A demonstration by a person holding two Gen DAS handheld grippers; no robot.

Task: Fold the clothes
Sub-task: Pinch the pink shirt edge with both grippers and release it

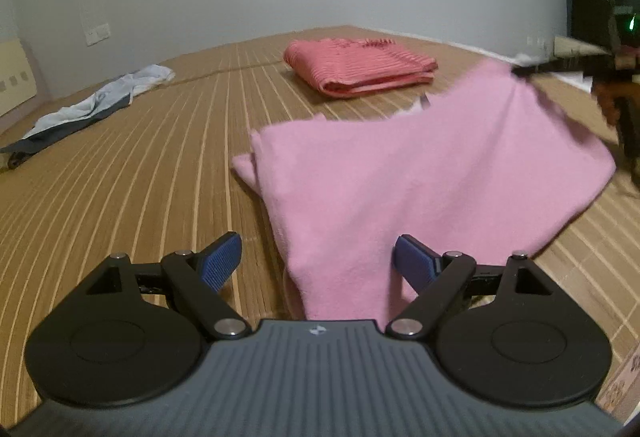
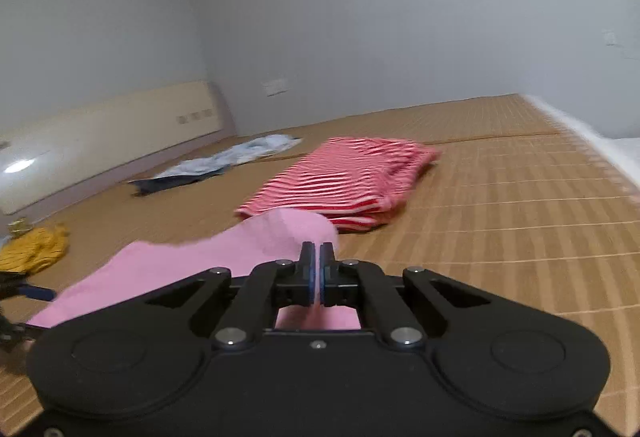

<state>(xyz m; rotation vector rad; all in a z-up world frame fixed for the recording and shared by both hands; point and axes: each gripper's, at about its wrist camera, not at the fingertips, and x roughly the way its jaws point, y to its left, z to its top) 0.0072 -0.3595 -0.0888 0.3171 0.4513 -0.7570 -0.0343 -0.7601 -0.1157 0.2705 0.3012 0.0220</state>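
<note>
Left wrist view shows the soft pink fleece cloth (image 1: pixel 420 173) half folded on the bamboo mat (image 1: pixel 120 197), one corner lifted by the right gripper (image 2: pixel 318 257), clamped on it; the left gripper (image 1: pixel 316 261) stands apart around its near end.

Dim, even indoor light, cool grey cast on wall (image 2: pixel 360 17). Glare spot on headboard panel (image 2: pixel 18 165), far left. Soft shadows under gripper bodies. Strong fisheye bend; mat (image 1: pixel 120 177) stripes curve, corners vignetted dark. Motion blur on pink cloth (image 1: pixel 420 165) edge, striped garment (image 2: pixel 344 177), right edge of right view.
</note>
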